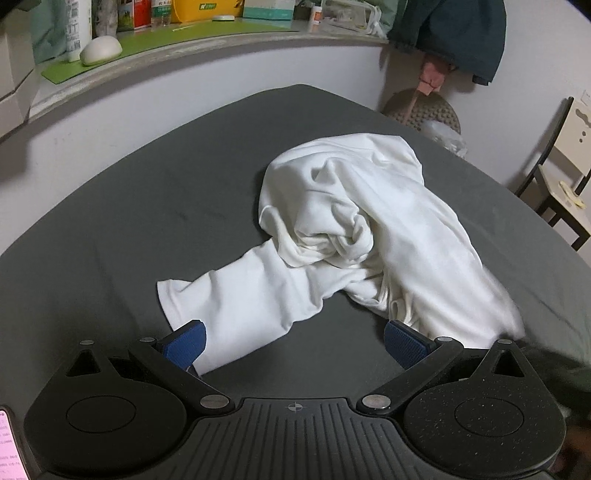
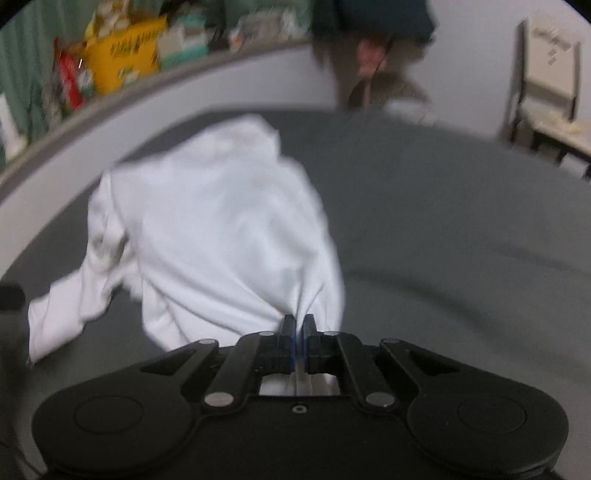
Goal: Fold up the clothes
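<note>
The right claw is pinched tight on a bunched edge of the white garment, the cloth gathered into pleats where the blue pads meet. The left claw stands wide open just above the bed, its left pad at the edge of a loose sleeve, its right pad just beside the crumpled bulk of the cloth; nothing is caught between them.

The garment lies heaped and twisted on the dark grey bed, with open sheet all round it. Behind the bed runs a pale ledge crowded with a green mat, a white rounded object, a bottle and boxes. A dark jacket hangs in the corner above a round knobbly cushion, and a chair stands well off the bed's far side.
</note>
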Available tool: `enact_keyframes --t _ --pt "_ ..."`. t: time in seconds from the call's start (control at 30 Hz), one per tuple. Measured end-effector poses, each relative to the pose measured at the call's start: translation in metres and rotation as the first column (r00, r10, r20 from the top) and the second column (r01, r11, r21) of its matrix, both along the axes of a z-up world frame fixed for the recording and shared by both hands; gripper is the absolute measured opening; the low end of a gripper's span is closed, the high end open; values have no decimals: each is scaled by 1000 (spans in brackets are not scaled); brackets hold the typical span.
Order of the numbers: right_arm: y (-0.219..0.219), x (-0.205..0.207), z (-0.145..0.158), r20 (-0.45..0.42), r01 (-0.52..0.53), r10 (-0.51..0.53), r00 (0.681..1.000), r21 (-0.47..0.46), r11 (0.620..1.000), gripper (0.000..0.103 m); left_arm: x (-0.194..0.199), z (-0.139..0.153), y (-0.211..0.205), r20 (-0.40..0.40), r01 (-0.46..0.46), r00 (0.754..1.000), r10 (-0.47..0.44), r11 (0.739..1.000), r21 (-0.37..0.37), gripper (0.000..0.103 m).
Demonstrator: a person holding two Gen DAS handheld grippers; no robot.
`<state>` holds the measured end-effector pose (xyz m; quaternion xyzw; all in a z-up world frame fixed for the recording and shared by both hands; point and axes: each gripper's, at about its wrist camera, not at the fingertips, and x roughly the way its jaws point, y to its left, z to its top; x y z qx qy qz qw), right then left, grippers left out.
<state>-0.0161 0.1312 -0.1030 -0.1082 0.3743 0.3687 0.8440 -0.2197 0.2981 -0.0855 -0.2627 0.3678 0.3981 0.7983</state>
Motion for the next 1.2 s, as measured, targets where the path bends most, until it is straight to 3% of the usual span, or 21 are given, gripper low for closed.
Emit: enact_keyframes --t 0.17,0.33,0.53,0.63,0.7,0.73,0.8,0.83,0.87,1.07,1.2 --pt "-56 11 47 197 135 -141 970 46 990 4 -1 2 -3 4 11 1000 -11 1000 14 103" --pt "-137 24 83 302 335 -341 890 72 939 3 1 6 -7 12 45 999 -45 999 27 103" --pt "-237 33 93 317 588 -577 753 70 806 3 6 12 -17 18 109 994 -110 993 49 103" --pt "-268 42 82 282 693 -667 690 9 721 4 13 12 -21 20 149 988 -150 988 42 103" --pt "-273 47 71 210 673 -650 730 -55 738 5 20 12 -26 23 183 983 -184 982 37 103" --pt "-273 48 66 172 653 -635 753 -77 753 11 23 12 -28 25 200 979 -201 979 35 103" --pt "-266 45 62 135 609 -595 792 -113 785 36 31 12 -36 24 230 973 -231 972 50 103" --pt "-260 38 65 141 597 -583 800 -98 796 53 34 12 -39 24 245 969 -247 968 58 103" --pt "-254 32 68 147 585 -571 808 -84 807 59 38 12 -43 24 259 965 -261 964 65 103" --pt "-221 6 79 111 420 -425 898 69 905 62 72 6 -57 74 318 942 -326 942 107 103" --pt "-194 2 76 90 363 -376 922 132 922 62 94 3 -67 98 302 941 -323 935 186 103"
